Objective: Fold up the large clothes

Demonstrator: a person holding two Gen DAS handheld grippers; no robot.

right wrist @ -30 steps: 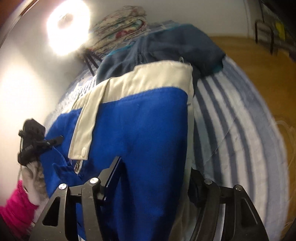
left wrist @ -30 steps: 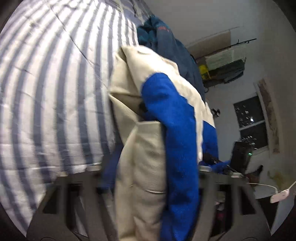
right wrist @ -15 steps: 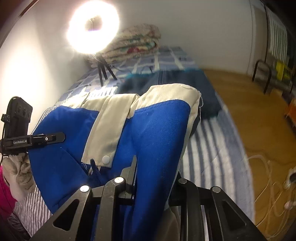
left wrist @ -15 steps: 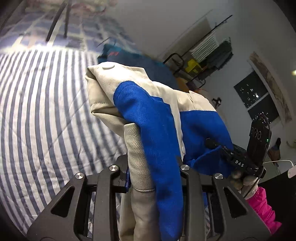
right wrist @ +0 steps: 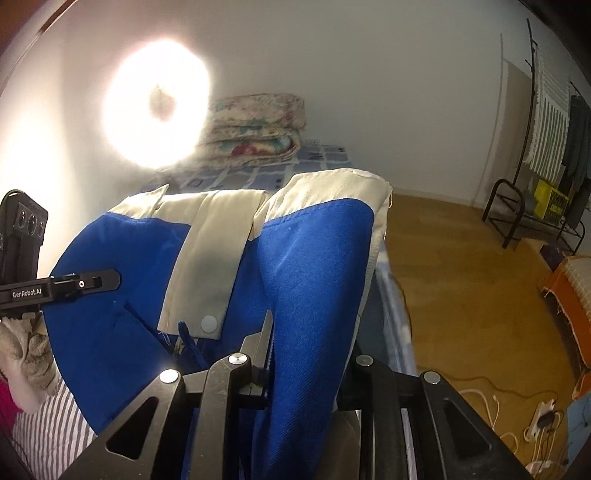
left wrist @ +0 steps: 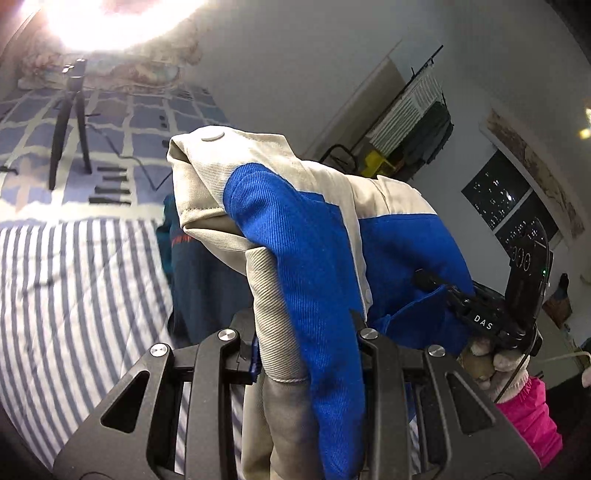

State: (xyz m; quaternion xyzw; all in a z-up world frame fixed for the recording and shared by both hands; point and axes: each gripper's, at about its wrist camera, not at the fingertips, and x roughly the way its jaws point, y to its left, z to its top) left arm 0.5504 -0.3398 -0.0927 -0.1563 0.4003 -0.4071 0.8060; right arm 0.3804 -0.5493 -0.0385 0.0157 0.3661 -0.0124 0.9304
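blue-and-cream jacket (left wrist: 317,258), both grippers clamped — lifted

Black 2-finger grippers (left wrist: 306,325) — silver screws, white lettering — pale knit gloves (right wrist: 26,347), pink sleeves (left wrist: 532,417).

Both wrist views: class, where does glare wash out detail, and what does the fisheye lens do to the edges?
Left wrist: the ring light blows out the top-left corner; the striped bedding curves. Right wrist: the same light whitens the wall, and the frame corners go dark.
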